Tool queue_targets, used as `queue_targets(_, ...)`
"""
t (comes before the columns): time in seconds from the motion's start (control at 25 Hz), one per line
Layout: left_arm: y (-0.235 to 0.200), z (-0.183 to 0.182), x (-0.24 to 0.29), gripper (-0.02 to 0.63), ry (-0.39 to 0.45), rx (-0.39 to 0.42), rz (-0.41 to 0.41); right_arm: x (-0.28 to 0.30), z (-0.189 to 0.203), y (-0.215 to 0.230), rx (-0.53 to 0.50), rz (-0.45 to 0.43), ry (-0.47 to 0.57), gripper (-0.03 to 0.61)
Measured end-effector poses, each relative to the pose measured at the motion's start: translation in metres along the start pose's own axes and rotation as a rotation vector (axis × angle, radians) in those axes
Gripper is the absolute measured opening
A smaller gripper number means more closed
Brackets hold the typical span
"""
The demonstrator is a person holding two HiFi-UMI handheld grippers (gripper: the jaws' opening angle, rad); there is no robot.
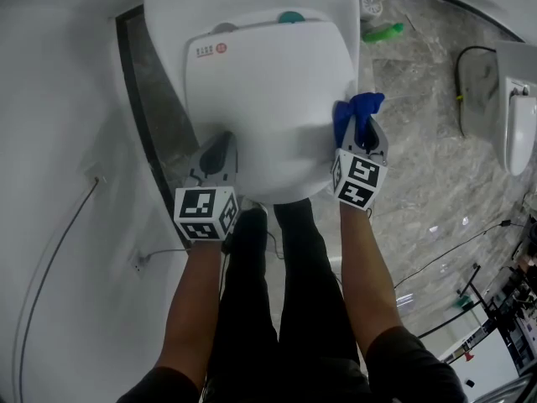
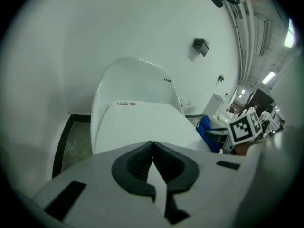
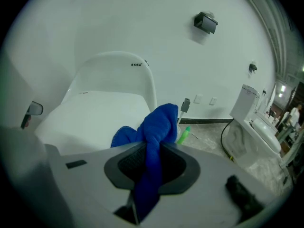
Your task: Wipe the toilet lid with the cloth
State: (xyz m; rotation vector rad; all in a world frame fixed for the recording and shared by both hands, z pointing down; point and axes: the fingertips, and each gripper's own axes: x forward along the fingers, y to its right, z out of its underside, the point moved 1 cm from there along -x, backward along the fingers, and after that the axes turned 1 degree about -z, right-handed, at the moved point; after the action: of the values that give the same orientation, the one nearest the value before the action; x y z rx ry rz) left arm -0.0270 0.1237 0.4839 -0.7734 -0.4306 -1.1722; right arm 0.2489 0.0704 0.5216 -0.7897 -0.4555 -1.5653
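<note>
The blue cloth (image 3: pixel 154 127), soft and light, is bunching in the right claw (image 1: pixel 362 134), which is clamping its middle at the right edge of the closed toilet lid (image 1: pixel 268 99). That hold is looking sound to me for rubbing the hard, glossy lid. The left claw (image 2: pixel 152 148) is hovering fully closed and empty by the lid's front-left edge. A red label (image 1: pixel 211 50) at the rear-left corner is proving too small to read.

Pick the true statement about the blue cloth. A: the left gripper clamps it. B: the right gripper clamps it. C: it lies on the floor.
B: the blue cloth is pinched between the jaws of the right gripper, at the edge of the toilet lid.
</note>
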Motion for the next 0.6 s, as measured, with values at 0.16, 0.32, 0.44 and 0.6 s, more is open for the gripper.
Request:
queue_targets(0.16,-0.011,0.004,-0.009,0.011,0.006,-0.023,-0.012,-0.008,-0.008,-0.005,-0.019,-0.005,0.027,0.066)
queue_targets(0.32,-0.03,0.004,-0.024,0.011,0.026,-0.037,-0.039,-0.032,-0.03,-0.051,-0.058,-0.093,0.081,0.066)
queue_targets(0.44,-0.042,0.007,-0.039,0.011,0.039,-0.054,-0.057,-0.053,-0.04,-0.103,-0.086,-0.18,0.104,0.066)
queue_targets(0.6,-0.061,0.016,-0.059,0.011,0.046,-0.07,-0.077,-0.073,-0.044,-0.175,-0.119,-0.278,0.124,0.066)
